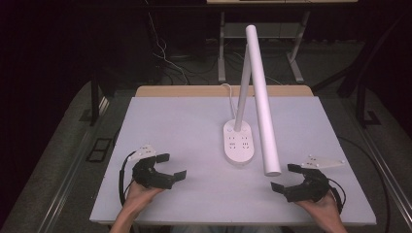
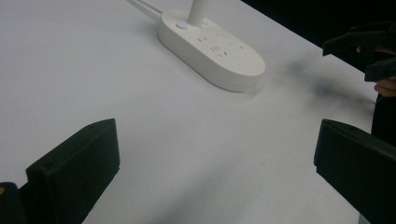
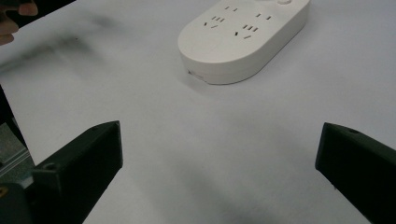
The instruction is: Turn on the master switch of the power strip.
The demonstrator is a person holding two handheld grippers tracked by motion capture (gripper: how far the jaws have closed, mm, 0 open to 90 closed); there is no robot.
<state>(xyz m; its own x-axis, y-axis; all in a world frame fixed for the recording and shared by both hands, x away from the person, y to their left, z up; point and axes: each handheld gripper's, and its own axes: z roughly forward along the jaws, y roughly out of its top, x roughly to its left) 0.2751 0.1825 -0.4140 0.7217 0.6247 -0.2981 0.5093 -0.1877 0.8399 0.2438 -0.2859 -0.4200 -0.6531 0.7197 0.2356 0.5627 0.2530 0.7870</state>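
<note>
A: Status? Where's the lamp?

B: Desk lamp [image 1: 257, 92] stands centre of frame in the high view, on the white table [image 1: 170, 121]. Oval base [image 1: 239, 141] w/ socket slots on top, stem rising from its far end, long white tube head [image 1: 262, 102] slanting down toward lower right, tip ending just above the right hand-held gripper [image 1: 284, 177]. Cord runs off the far table edge.

A: Grippers?

B: Left hand-held gripper [image 1: 172, 166] at lower left of the high view, jaws spread wide, nothing between them. Right one at lower right, same: wide, empty. Both well apart from the base, one either side, jaws pointing inward at it.

A: Close views agree?

B: Yes. Left gripper view: base [image 2: 212, 49] at upper centre, small round button [image 2: 181, 25] near the stem, bare table between the jaws. Right gripper view: base [image 3: 245, 39] at top centre, slots facing up, again bare table between jaws.

A: So which step?

B: My read: start pose, approach not begun. Nothing touched yet.

A: Next move needs?

B: Prob. one gripper goes in to steady the base or press the button, the other takes the tube head near its low tip. Head is smooth and round, so jaws should close square across it or it may slip. Watch the base: light-looking, could slide on the table if pushed sideways.
</note>
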